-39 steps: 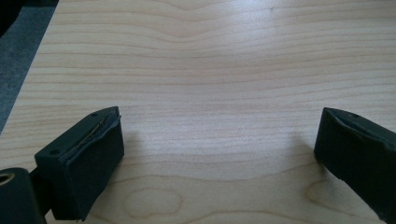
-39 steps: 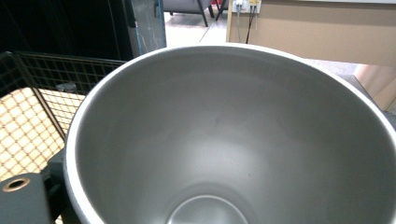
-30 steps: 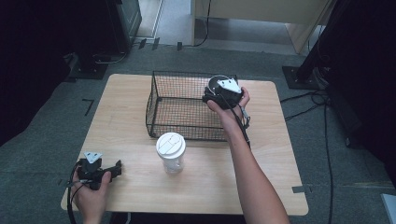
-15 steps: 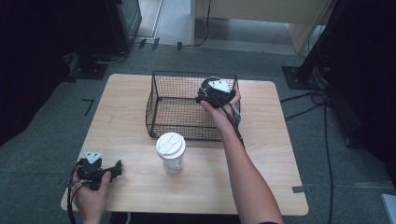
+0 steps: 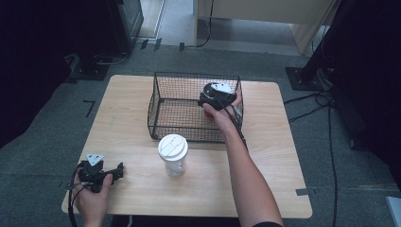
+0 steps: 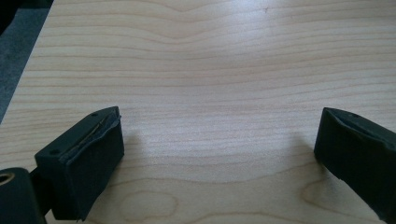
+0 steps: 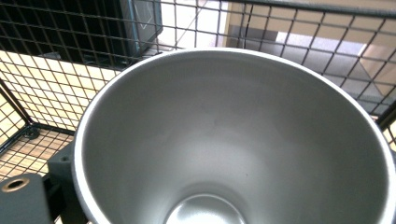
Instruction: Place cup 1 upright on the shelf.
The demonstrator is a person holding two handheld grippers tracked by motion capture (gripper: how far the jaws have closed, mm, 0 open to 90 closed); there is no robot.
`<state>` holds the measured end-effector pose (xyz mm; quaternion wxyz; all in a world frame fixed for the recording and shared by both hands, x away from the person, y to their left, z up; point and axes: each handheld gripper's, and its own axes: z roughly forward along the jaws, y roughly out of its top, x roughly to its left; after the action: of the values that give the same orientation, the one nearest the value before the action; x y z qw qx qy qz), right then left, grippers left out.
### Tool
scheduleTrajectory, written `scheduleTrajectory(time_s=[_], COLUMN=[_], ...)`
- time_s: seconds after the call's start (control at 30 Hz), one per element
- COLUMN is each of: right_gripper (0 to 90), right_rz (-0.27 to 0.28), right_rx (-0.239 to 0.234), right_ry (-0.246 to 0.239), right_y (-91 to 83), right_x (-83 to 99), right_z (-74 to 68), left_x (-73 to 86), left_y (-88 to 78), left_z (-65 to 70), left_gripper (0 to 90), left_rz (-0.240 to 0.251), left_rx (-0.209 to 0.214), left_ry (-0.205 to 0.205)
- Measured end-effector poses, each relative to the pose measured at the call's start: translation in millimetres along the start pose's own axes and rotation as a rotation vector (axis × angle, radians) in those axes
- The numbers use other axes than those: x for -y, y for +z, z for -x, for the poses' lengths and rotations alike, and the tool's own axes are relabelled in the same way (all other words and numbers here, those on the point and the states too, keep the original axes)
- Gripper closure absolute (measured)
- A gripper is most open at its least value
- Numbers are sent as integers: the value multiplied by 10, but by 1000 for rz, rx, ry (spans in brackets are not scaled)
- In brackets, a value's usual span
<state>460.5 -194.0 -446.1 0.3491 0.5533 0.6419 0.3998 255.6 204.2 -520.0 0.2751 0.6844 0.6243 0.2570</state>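
Silver metal cup [image 7: 233, 140], red outside, sits clamped in my right gripper [image 5: 215, 100] inside the black wire basket [image 5: 175, 123]; my left gripper [image 5: 97, 172] rests open on the wooden table [image 5: 283, 156].

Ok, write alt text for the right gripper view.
A metal cup with a plain grey inside sits close to the camera, its open mouth facing it, held inside a black wire basket. Through the mesh, the wooden table shows below.
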Motion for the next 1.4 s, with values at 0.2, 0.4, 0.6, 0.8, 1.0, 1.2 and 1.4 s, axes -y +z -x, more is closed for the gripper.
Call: scheduleTrajectory(time_s=[0.2, 0.4, 0.6, 0.8, 1.0, 1.2, 1.4], right_gripper=[65, 54, 24, 0, 0, 0, 0], right_rz=[-18, 1, 27, 108, 162, 194, 216], right_rx=[-32, -32, -65, -71, -98, -121, -138], right_ry=[1, -16, -14, -22, -32, -47, -44], right_y=[10, -6, -34, -92, -178, -303, -506], right_x=[12, 8, -15, -72, -196, -366, -447], right_z=[-2, -13, -26, -54, -92, -157, -212], left_x=[0, 0, 0, 0, 0, 0, 0], left_y=[0, -1, -1, -1, -1, -1, -1], left_z=[0, -1, -1, -1, -1, -1, -1], left_gripper=[19, 19, 19, 19, 19, 19, 19], left_rz=[0, -2, -2, -2, -1, -1, -2], left_rx=[0, 0, 0, 0, 0, 0, 0], left_ry=[1, 2, 2, 3, 2, 2, 3])
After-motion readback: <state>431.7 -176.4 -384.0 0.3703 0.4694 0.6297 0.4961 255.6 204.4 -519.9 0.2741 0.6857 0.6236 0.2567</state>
